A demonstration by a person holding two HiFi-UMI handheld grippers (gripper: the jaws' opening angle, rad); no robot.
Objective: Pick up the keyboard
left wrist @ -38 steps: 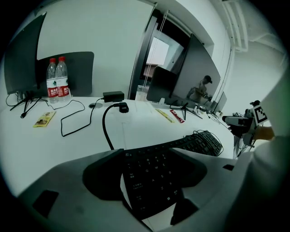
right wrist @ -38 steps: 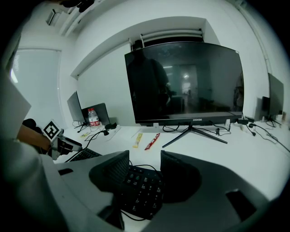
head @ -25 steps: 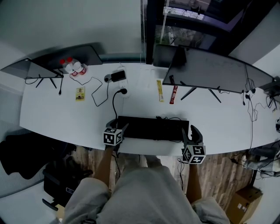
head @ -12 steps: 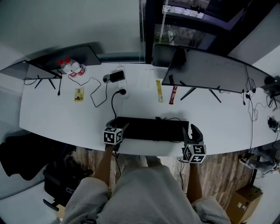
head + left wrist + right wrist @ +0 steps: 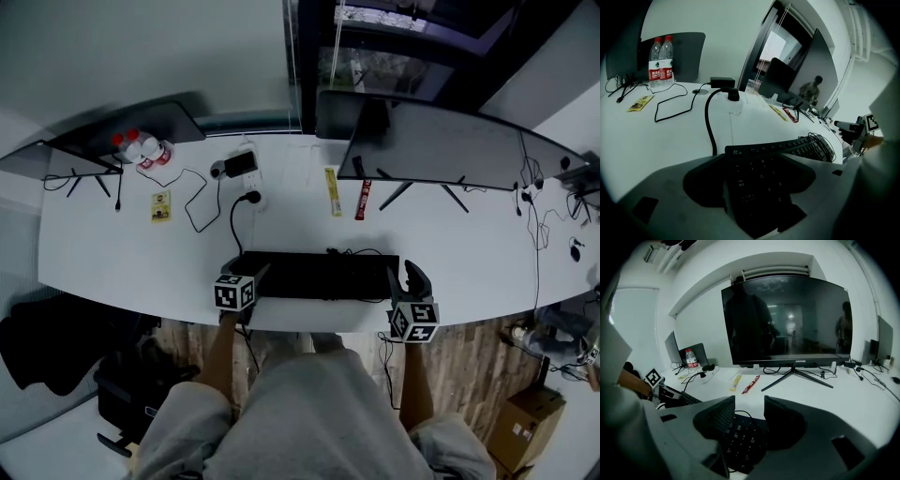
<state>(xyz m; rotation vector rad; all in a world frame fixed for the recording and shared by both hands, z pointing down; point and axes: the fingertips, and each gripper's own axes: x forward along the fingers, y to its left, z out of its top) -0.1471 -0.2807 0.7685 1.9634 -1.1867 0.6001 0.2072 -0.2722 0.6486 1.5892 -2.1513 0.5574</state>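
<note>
A black keyboard [image 5: 323,276] lies along the front edge of the white desk [image 5: 112,253]. My left gripper [image 5: 255,277] is at its left end. In the left gripper view the jaws stand wide apart, with the keyboard's left end [image 5: 759,178] between and under them. My right gripper [image 5: 405,279] is at the right end. Its jaws are apart over the keyboard's right end [image 5: 740,437], whose thin cable loops just behind. I see no grip on either side.
A large dark monitor [image 5: 441,150] stands at the back right, and a smaller screen [image 5: 56,155] at the back left beside two water bottles [image 5: 141,145]. A black cable [image 5: 234,220] runs from a plug block [image 5: 239,167] toward the keyboard. Two snack bars [image 5: 332,191] lie mid-desk.
The head view has shifted a little. Both grippers stay at the keyboard's ends and the keyboard has not moved on the desk.
</note>
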